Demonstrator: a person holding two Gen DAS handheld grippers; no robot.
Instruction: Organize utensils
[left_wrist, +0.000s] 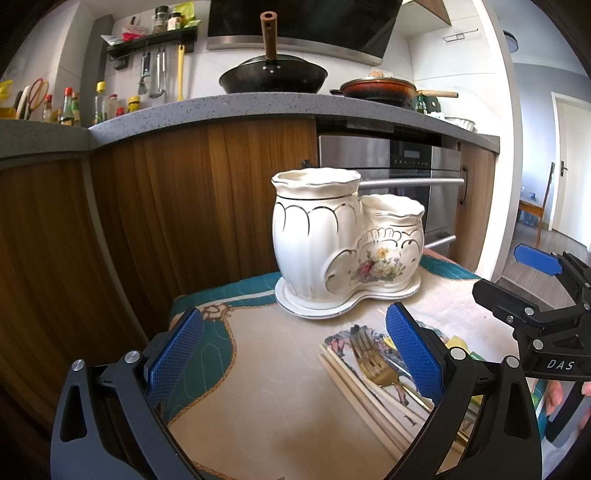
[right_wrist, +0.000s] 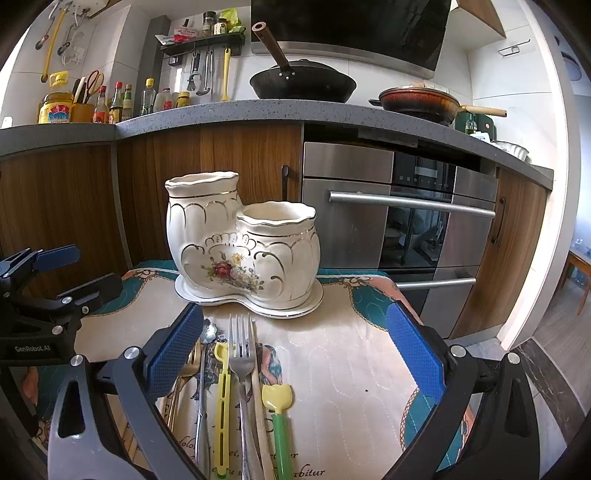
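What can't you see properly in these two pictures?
- Inside the ceramic holder: both views look from the side, so its walls hide it.
- Silver fork handle end: cut off by the right wrist view's bottom edge.
- Gold fork handle: the left gripper finger covers it in the left wrist view.

Bright daylight comes from the right, washing out the wall (left_wrist: 498, 147) there (nearly white). Glare streaks the oven (right_wrist: 406, 206). Both views stay sharp at centre, with strong fisheye bending and dark corners.
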